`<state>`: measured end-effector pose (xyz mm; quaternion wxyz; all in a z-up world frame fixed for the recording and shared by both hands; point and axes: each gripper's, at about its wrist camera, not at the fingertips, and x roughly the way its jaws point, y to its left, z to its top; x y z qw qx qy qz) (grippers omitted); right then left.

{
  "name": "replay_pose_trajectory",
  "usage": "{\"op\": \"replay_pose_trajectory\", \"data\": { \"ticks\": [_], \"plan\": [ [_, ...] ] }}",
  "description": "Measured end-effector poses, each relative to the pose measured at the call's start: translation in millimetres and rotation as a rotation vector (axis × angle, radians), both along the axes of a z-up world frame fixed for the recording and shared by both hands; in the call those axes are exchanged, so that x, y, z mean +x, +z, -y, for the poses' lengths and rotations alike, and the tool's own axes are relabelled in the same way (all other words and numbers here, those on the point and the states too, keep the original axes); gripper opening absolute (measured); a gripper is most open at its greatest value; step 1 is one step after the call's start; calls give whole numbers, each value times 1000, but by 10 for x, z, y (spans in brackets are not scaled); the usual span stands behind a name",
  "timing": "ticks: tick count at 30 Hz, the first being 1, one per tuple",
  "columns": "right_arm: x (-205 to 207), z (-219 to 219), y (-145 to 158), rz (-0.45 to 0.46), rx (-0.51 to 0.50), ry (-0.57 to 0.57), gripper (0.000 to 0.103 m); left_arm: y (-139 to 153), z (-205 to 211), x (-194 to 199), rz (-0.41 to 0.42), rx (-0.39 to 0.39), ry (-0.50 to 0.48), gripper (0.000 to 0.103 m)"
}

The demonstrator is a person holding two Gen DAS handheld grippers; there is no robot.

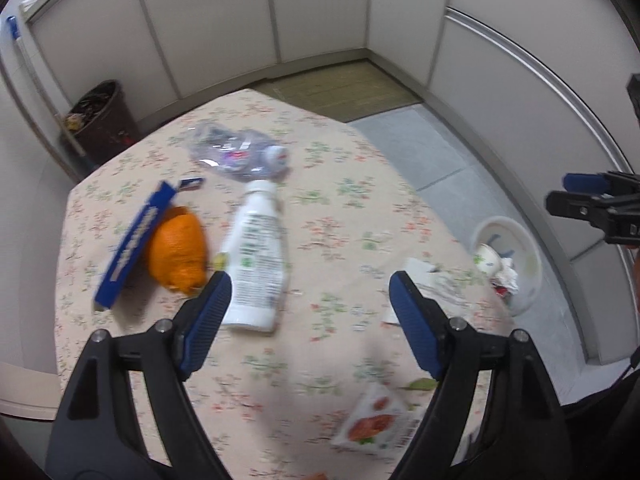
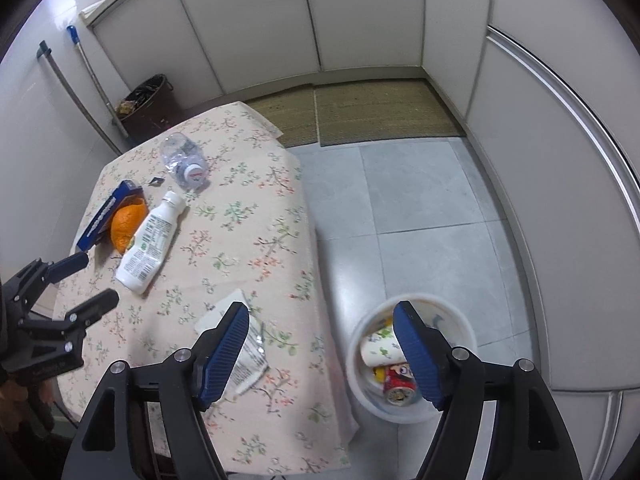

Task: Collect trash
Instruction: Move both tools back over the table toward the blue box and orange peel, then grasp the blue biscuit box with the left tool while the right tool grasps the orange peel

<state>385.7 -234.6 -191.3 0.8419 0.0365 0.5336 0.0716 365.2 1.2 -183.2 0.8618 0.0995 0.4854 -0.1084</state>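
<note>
trash is spread over the flowered table (image 2: 248, 216), and the white bin (image 2: 460, 322) on the floor beside it already holds a paper cup (image 2: 378, 350) and a red can (image 2: 396, 388). my left gripper (image 1: 310, 292) hangs over the table with its jaws wide apart and nothing between them; my right gripper (image 2: 320, 324) is just as wide and empty, one finger over the table edge, the other over the bin.

nearest my left is the white bottle (image 1: 256, 268), lying on its side. i judge it light and fairly stiff, smooth enough to slip, so i would close across its body, not the narrow capped neck. the crushed clear bottle (image 1: 240, 154) farther off will be feather-light and will give under the pads. the orange peel (image 1: 178, 254) is soft, and the blue box (image 1: 134, 240) leaning on it is thin card, best pinched across its narrow faces. the crumpled wrapper (image 2: 250, 354) under my right finger is limp and needs a pinch on a raised fold.

only the left view shows the small snack packet (image 1: 372, 424) close to me. only the right view looks straight down into the bin.
</note>
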Motion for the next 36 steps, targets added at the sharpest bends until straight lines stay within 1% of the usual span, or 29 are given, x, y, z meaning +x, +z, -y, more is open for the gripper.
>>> {"op": "replay_pose_trajectory", "data": {
  "ticks": [7,10,13,17,20,21,26,28,31,33,34,36],
  "plan": [
    [188,-431,-75,-4,-3,42,77,-38,-755,270,39,43,146,81],
    [289,-608,-151,-22,20,51,77,-81,-1023,381,55,70,192,81],
    [383,-783,-228,-34,23,56,77,-160,-1176,486,57,93,200,81],
    [496,-1029,-339,-56,27,72,77,-289,-1310,621,65,149,173,79],
    [577,-1210,-418,-65,24,88,77,-372,-1349,699,47,194,134,66],
    [615,-1290,-447,-66,19,98,77,-405,-1356,726,37,211,120,59],
    [768,-1581,-536,-74,39,112,77,-539,-1346,815,-4,256,60,46],
    [801,-1681,-566,-79,44,120,77,-600,-1327,839,-26,275,44,36],
    [835,-1838,-591,-78,35,141,77,-670,-1336,868,-36,305,50,24],
    [853,-1929,-604,-77,30,152,77,-689,-1355,873,-32,304,54,19],
    [859,-1963,-607,-76,30,155,77,-690,-1372,873,-30,300,60,14],
    [871,-2039,-608,-73,26,163,77,-671,-1415,872,-27,275,68,12]
  ]
}}
